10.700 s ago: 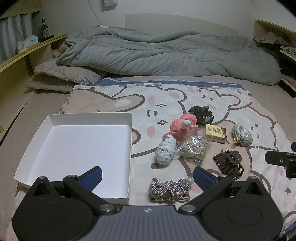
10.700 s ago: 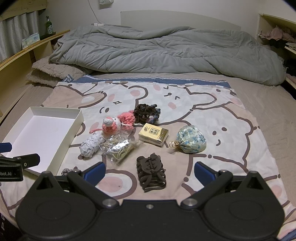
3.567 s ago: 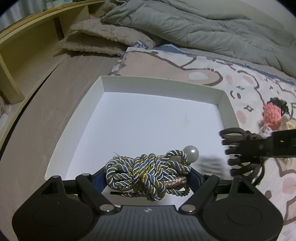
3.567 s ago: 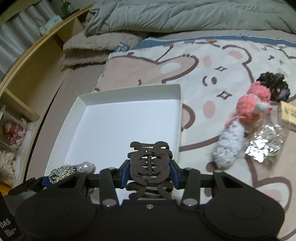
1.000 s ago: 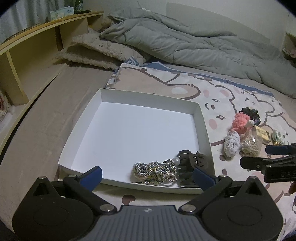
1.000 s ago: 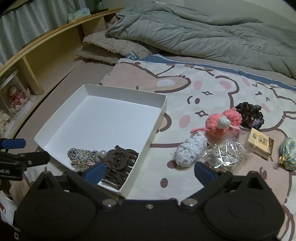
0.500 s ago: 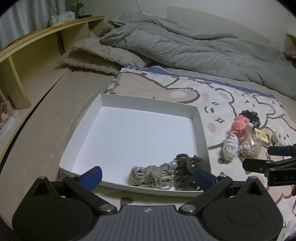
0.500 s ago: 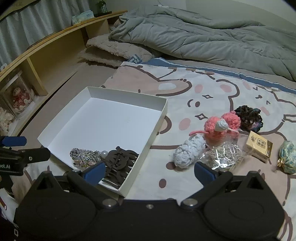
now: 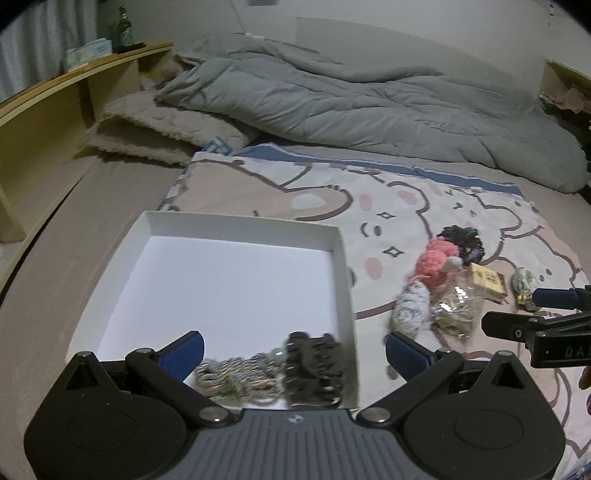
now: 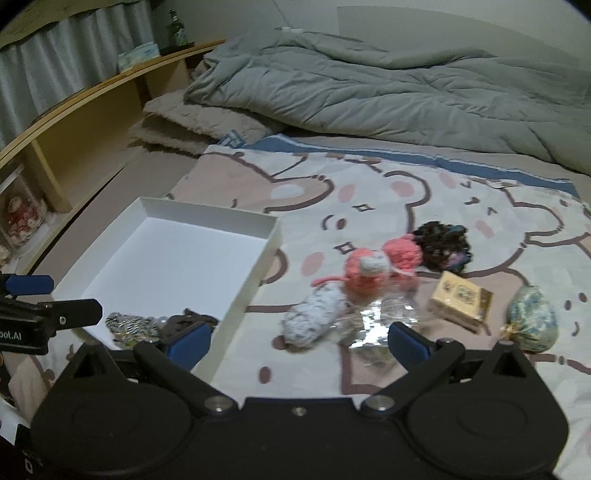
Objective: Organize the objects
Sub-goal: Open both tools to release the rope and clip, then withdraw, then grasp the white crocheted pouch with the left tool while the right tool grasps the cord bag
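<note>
A white open box point(image 9: 240, 221) lies on the cartoon-bear blanket. In its near right corner rest a braided cord with a pearl point(image 9: 236, 373) and a brown hair claw point(image 9: 314, 360). My left gripper point(image 9: 293, 347) hovers open above that corner, holding nothing. My right gripper point(image 10: 298, 341) is open and empty over the blanket, just short of a grey-white knit roll point(image 10: 314, 321) and a clear bag of small bits point(image 10: 376, 321). Behind these lie a pink knit toy point(image 10: 369, 273), a dark scrunchie point(image 10: 443, 245), a small yellow box point(image 10: 460, 301) and a floral pouch point(image 10: 532, 323).
A rumpled grey duvet point(image 9: 369, 99) and a beige pillow point(image 9: 155, 129) fill the head of the bed. A wooden shelf point(image 10: 74, 122) runs along the left side, with a green bottle point(image 9: 123, 29) on it. The box floor point(image 9: 221, 288) beyond the two items is bare.
Cord and hair claw went from the blanket, via my grippers, into the box. In the last second both grippers drew back and shifted right; the right one now faces the loose items.
</note>
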Available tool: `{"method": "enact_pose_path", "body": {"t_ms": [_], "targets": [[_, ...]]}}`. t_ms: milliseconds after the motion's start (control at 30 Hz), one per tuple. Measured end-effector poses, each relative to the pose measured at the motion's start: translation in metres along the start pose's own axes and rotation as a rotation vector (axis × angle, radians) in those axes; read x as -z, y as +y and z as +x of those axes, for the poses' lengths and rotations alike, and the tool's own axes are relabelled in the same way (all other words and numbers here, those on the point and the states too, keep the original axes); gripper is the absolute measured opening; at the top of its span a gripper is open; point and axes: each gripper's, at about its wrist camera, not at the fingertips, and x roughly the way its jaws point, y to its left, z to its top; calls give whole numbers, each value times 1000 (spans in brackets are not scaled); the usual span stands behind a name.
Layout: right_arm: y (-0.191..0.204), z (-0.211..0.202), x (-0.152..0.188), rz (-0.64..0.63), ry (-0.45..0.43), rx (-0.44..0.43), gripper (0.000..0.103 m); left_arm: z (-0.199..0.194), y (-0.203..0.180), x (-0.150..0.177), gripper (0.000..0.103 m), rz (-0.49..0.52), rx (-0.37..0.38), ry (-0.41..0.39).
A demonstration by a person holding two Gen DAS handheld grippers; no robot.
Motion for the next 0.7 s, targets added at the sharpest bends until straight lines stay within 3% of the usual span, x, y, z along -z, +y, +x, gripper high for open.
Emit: {"method": "enact_pose_path", "body": {"t_ms": [367,700], "targets": [[-46,-19,-1,33,-38,48,103,16,-39,-14,103,-16,60,3],[-91,-30,-6,100,-83,106,103,30,-78,-32,103,36,116,-34]]}}
